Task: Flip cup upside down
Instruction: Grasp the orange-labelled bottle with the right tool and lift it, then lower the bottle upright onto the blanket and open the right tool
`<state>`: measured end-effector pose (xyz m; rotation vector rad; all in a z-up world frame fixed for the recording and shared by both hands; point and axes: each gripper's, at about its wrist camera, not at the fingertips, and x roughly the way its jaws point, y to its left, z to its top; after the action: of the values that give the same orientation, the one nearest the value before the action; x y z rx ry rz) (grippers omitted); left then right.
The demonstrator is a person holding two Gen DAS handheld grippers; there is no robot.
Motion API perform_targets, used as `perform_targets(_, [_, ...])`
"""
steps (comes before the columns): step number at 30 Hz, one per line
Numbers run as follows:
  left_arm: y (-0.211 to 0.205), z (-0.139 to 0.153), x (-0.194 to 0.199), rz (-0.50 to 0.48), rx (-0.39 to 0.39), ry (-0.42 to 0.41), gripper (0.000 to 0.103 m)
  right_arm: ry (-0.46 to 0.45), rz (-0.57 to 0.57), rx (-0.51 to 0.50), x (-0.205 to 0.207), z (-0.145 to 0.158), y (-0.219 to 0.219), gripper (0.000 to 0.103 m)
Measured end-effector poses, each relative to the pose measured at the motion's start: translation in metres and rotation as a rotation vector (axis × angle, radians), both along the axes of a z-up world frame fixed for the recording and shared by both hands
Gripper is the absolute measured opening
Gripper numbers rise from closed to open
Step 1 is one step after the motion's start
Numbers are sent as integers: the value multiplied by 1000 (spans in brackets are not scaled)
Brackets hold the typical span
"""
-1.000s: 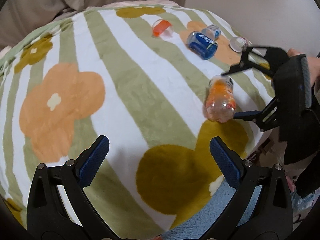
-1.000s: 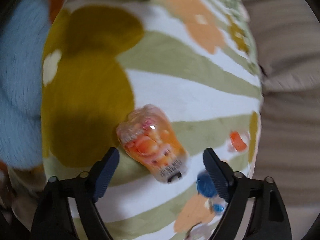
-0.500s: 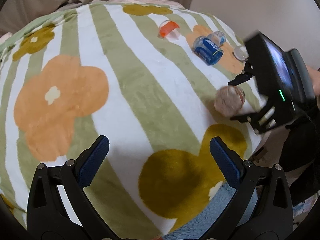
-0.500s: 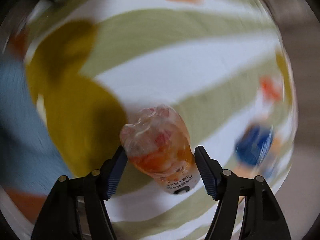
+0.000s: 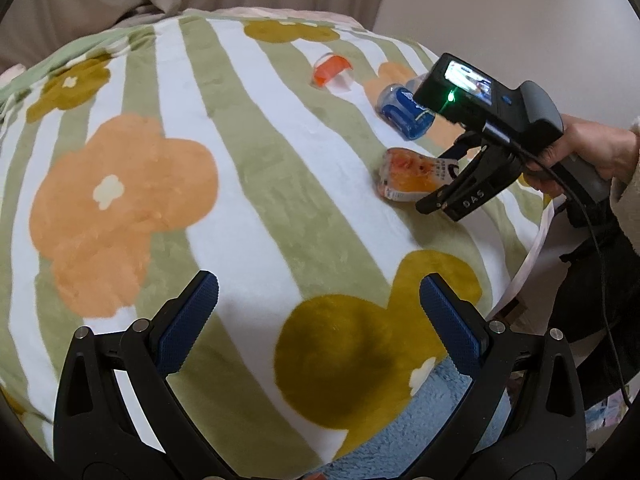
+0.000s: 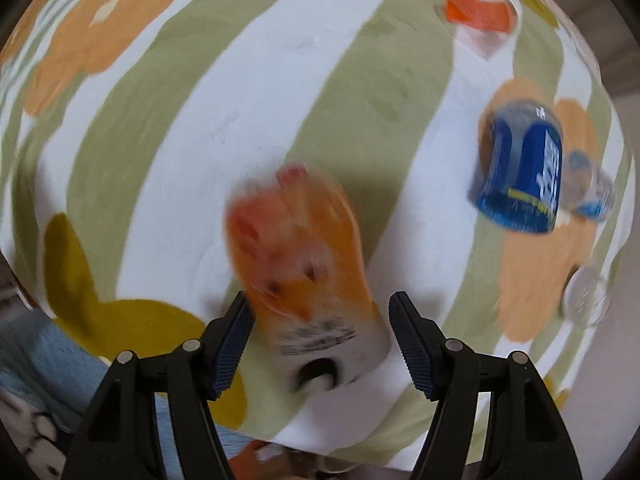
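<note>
An orange-printed cup (image 5: 414,178) lies tilted on a striped, flower-patterned blanket (image 5: 248,184), sitting between the fingers of the right claw (image 6: 320,332), which a person's hand (image 5: 580,152) brings in from the blanket's right edge. In the blurred right wrist view the pads flank the cup closely, with a sliver of gap visible at the right side; whether they have clamped cannot be told. The left claw (image 5: 316,320) hangs apart and empty over the near part of the blanket, well away from the cup. A blue cup (image 5: 404,114), an orange-and-clear cup (image 5: 332,72) and a clear cup (image 6: 586,294) lie farther off. The step in hand appears to be the grasp before the turn; the next move would call for a firm squeeze on the thin plastic, a lift clear of the soft fabric and a wrist roll to set the mouth down.
</note>
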<state>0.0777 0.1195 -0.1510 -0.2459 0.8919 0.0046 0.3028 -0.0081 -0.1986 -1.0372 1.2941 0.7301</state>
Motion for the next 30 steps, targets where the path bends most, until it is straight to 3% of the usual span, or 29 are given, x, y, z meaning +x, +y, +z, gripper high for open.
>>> perform_targets(6, [2, -2, 1, -4, -20, -8, 101, -67, 165, -34, -19, 17, 28, 65])
perform_targets(9, [4, -4, 2, -6, -29, -4, 101, -78, 211, -93, -25, 11, 42, 65])
perform_targets(15, [10, -7, -1, 3, -32, 3, 101, -34, 216, -143, -23, -6, 68, 65])
perform_targets(16, [12, -8, 0, 6, -34, 5, 101, -27, 208, -141, -21, -6, 70, 64])
perform_targets(17, [12, -9, -1, 6, -36, 5, 101, -24, 204, -135, -19, -9, 78, 57])
perform_targets(20, [13, -9, -3, 9, -41, 0, 101, -35, 191, -76, -8, 6, 74, 57])
perform_targets(22, [12, -8, -4, 5, -43, -7, 101, -56, 152, 25, -2, 24, 66, 57])
perform_targets(24, [11, -6, -5, -1, -37, -20, 101, -66, 64, 197, 0, 44, 50, 57])
perform_targets(27, [8, -3, -6, -2, -18, -45, 101, -106, -80, 581, -5, 73, 4, 57])
perform_targets(30, [6, 0, -5, 16, -16, -80, 101, -255, -199, 922, -34, 81, -38, 57])
